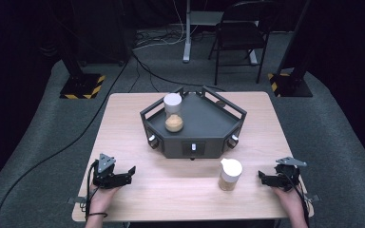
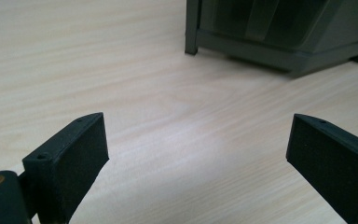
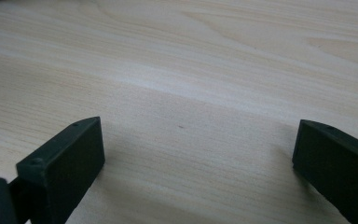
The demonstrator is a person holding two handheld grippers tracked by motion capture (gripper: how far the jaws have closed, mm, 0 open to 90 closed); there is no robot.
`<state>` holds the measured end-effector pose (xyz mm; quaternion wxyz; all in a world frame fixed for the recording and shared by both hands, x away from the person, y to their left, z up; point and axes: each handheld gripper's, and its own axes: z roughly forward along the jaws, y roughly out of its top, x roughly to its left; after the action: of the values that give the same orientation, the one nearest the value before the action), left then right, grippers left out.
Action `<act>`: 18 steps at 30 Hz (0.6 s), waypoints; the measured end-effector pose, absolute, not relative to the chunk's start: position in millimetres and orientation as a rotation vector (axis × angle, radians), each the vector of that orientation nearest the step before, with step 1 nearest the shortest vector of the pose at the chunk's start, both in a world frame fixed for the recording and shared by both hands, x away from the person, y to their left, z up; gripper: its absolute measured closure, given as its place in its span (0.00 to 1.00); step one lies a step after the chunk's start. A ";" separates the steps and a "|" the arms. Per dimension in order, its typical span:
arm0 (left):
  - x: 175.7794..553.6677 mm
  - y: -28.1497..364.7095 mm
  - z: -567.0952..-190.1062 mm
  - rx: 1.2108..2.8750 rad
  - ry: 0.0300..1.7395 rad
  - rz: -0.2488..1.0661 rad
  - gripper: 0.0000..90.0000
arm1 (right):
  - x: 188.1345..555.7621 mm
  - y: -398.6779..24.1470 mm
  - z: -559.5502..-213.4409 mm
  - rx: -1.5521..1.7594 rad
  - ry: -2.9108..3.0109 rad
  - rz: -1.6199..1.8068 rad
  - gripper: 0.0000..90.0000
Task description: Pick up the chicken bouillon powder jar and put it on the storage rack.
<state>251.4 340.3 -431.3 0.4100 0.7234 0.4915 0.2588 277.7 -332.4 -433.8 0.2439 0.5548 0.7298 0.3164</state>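
My left tongs (image 1: 129, 172) and right tongs (image 1: 262, 176) both stood spread and empty on the surface (image 1: 123, 118), the white-lidded jar (image 1: 230, 174) just at nine o'clock of the right, likely light, rigid, slick; I judged mid-body safest.

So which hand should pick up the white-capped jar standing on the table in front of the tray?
Right, probably. The jar stands just beside the right gripper, whose fingers are open and pointing toward it. The left gripper, also open, sits farther away across bare table.
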 end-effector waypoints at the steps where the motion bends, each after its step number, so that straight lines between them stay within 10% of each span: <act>1: 252.9 340.1 -432.3 1.833 1.243 0.651 0.05 | 277.7 -332.4 -433.8 1.515 1.993 0.864 0.01; 18: 280.2 341.5 -441.6 1.943 1.339 0.512 0.02 | 277.7 -332.3 -433.8 1.515 1.993 0.864 0.01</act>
<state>280.2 341.5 -441.6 0.3555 0.7522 0.5182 0.1983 277.7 -332.3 -433.8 0.2440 0.5548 0.7298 0.3163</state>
